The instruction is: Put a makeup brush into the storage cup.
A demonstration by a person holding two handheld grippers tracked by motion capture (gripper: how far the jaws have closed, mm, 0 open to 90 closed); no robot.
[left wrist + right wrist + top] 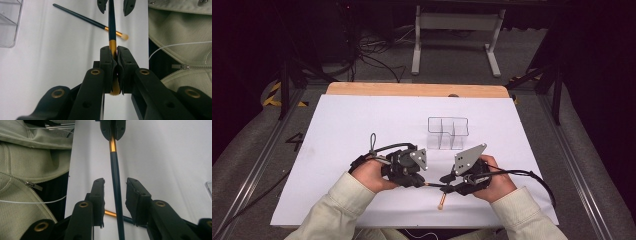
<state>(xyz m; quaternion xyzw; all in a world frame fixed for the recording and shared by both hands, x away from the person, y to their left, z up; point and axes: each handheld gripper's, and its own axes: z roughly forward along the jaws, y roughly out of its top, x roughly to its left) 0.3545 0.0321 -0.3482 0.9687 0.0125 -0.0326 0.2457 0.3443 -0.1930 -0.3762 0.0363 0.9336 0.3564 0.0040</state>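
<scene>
Black-handled makeup brush w/ gold ferrule is held level between the two grippers, near edge of the table, just in front of the person. Left gripper is clenched on the ferrule/bristle end; tan bristles poke out below the pads. Right gripper is released: jaws straddle the handle w/ a gap each side, not pressing it.

Handling, my read: very light, stiff thin handle, smooth lacquer so prob slippery under the pads; bristles soft & easy to crush or splay. Best hold is the ferrule or the handle just behind it, not the tip. Long thin shaft will pivot if gripped off-centre, so the right jaws should close square on mid-handle.

Second brush, same sort, lies flat on the sheet beneath the held one, crossing under it, tip pointing toward the person.

White sheet covers the table, wood edge at the far side. Clear compartment organiser stands upright beyond the grippers, looks empty. Room beyond is dark: cables on the floor, white table frame at the back.
</scene>
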